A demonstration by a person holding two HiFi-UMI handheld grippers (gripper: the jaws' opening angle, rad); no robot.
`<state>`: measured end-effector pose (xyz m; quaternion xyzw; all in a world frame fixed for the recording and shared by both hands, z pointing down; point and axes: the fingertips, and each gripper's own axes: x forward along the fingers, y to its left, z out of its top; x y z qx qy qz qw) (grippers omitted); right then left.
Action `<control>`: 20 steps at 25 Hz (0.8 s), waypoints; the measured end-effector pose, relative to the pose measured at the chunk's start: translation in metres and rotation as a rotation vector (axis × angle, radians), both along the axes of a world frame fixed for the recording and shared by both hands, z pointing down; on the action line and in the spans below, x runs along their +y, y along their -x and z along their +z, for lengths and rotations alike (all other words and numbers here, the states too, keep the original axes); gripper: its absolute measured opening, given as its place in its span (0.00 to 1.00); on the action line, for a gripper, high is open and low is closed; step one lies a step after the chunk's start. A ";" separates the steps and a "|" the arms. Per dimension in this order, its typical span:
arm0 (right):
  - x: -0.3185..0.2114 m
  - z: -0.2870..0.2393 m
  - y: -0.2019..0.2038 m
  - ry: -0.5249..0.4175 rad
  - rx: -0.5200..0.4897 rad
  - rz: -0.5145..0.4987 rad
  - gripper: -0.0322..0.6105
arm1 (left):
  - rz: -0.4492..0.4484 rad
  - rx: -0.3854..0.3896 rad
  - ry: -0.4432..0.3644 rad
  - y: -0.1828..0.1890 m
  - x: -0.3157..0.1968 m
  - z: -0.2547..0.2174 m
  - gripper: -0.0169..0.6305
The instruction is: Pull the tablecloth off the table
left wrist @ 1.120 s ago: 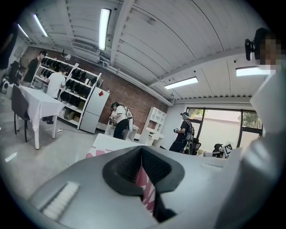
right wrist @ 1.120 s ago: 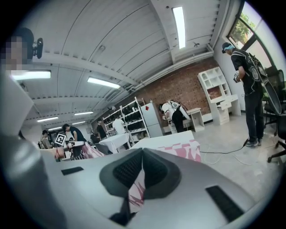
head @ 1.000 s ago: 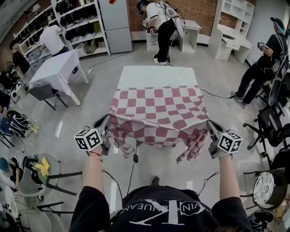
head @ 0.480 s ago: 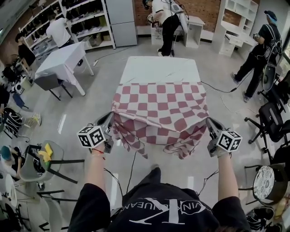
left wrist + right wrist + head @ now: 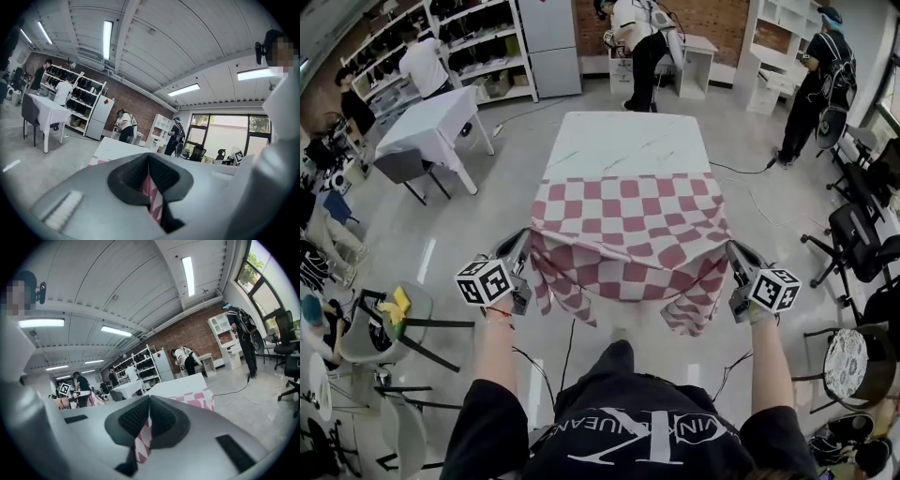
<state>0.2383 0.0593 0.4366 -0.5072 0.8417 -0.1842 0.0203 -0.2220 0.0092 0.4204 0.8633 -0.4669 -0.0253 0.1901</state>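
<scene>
Our left gripper (image 5: pixel 523 246) is clamped on the near left corner of the red-and-white checked tablecloth (image 5: pixel 628 220), with a strip of fabric pinched between its pads. Our right gripper (image 5: pixel 734 253) bites the near right corner the same way. Between them the cloth's near edge hangs in loose folds off the near end of the surface (image 5: pixel 623 141). The cloth covers only the near half, and the far half shows its white marbled top. Far left stands a white-draped table (image 5: pixel 431 127); people stand along the far wall.
</scene>
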 end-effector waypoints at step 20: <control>0.068 -0.082 -0.022 -0.163 -0.084 0.026 0.06 | 0.114 0.074 -0.215 -0.020 0.049 -0.092 0.04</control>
